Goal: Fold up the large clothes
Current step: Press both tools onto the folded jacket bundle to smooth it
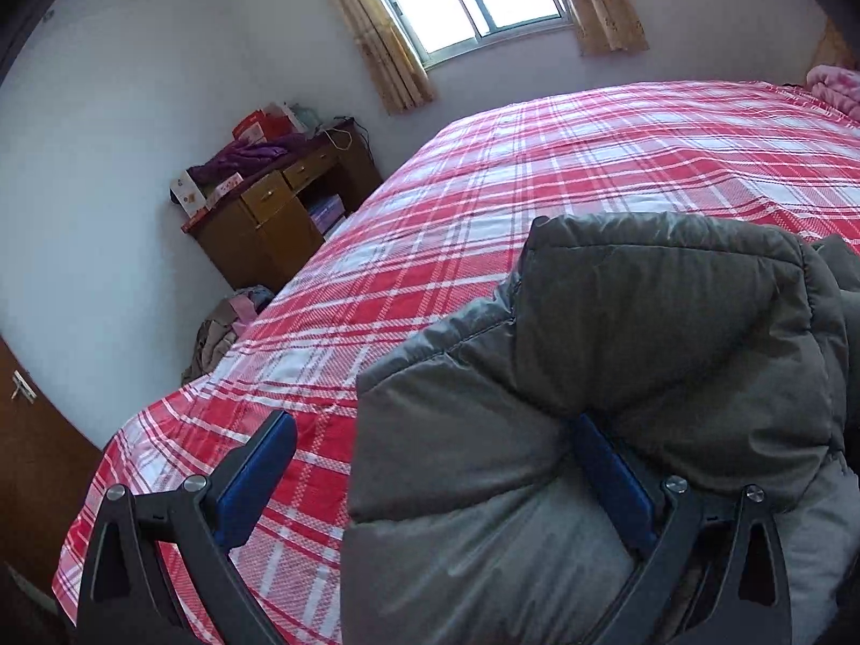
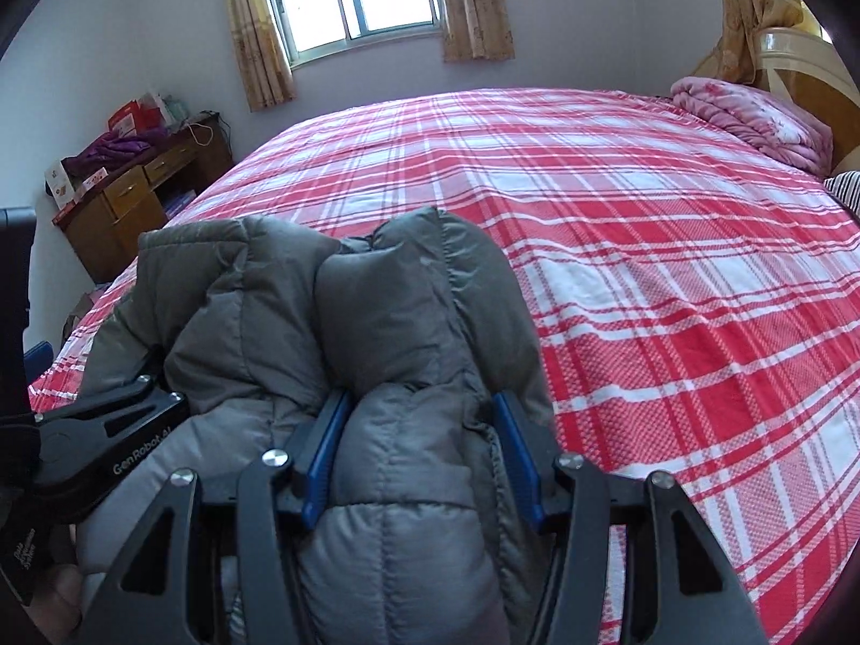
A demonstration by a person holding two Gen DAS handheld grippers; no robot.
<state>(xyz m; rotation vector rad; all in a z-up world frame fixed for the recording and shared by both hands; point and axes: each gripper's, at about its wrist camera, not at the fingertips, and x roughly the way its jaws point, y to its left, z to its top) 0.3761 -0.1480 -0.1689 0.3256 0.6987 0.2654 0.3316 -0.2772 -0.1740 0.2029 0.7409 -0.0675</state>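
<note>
A grey padded jacket [image 1: 645, 322] lies bunched on the near part of a bed with a red and white checked sheet [image 1: 484, 188]. My left gripper [image 1: 430, 422] stands open and wide. Its right finger [image 1: 607, 478] is pressed into the jacket's folds, while its left finger [image 1: 258, 473] stays clear over the sheet. In the right wrist view the jacket [image 2: 376, 312] bulges up between both blue pads. There my right gripper [image 2: 422, 400] is shut on a thick fold of it. The left gripper's black body [image 2: 107, 430] rests against the jacket's left side.
The checked sheet [image 2: 672, 269] stretches far and right of the jacket. A folded pink quilt [image 2: 752, 118] lies by the headboard [image 2: 795, 64]. A cluttered wooden desk [image 1: 279, 215] stands beyond the bed's left edge, with a heap of clothes [image 1: 220, 333] on the floor beside it.
</note>
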